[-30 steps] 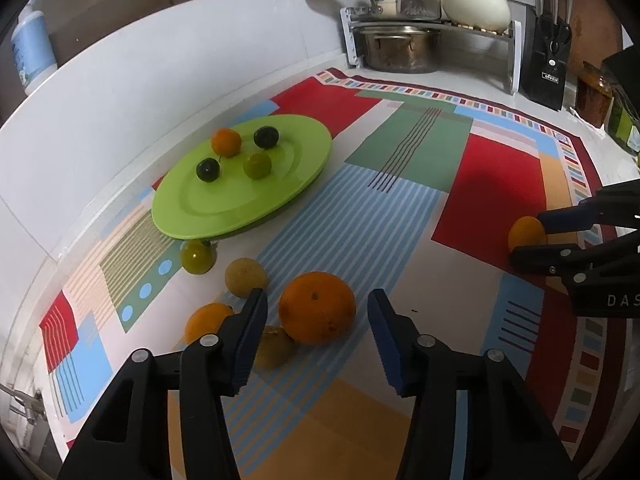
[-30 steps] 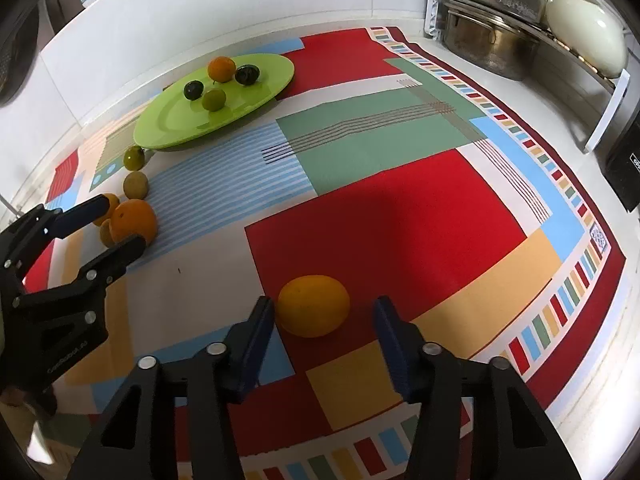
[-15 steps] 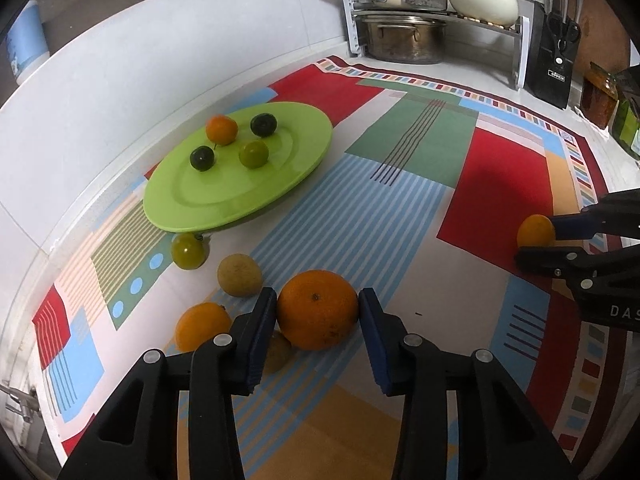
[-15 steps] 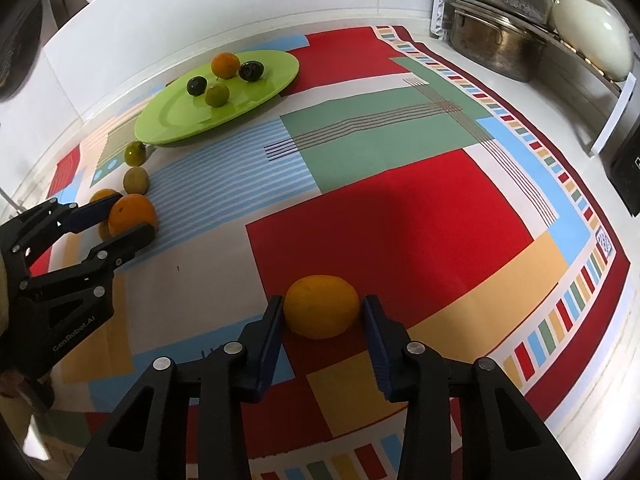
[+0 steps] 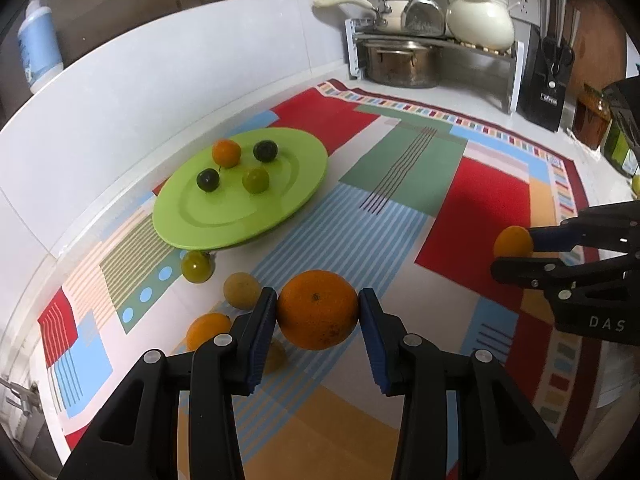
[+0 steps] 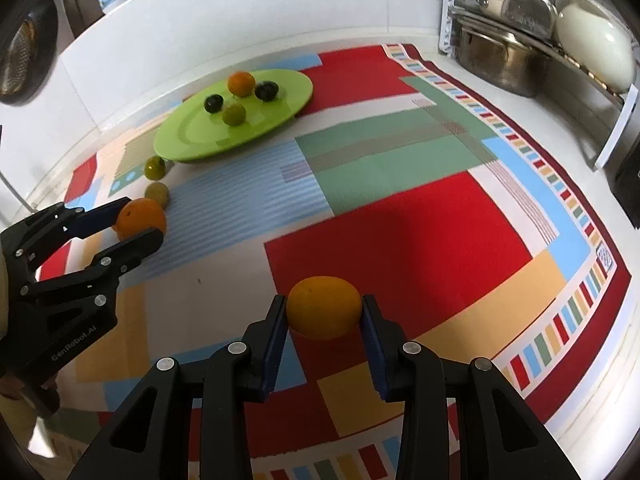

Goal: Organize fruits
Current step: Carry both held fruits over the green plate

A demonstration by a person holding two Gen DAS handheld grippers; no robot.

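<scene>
The big orange (image 5: 317, 309), low on the patterned mat (image 5: 472, 196), is pinched at its widest middle by the left gripper (image 5: 318, 334). The yellower citrus (image 6: 323, 307) is squeezed likewise by the right gripper (image 6: 324, 332). Firm, round, probably roll-prone, so a centred grip is needed.

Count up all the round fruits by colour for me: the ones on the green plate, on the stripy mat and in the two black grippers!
Orange round fruits: 4
Dark, nearly black round fruits: 2
Yellow-green round fruits: 2
Tan round fruits, one half hidden: 2
Total: 10
</scene>
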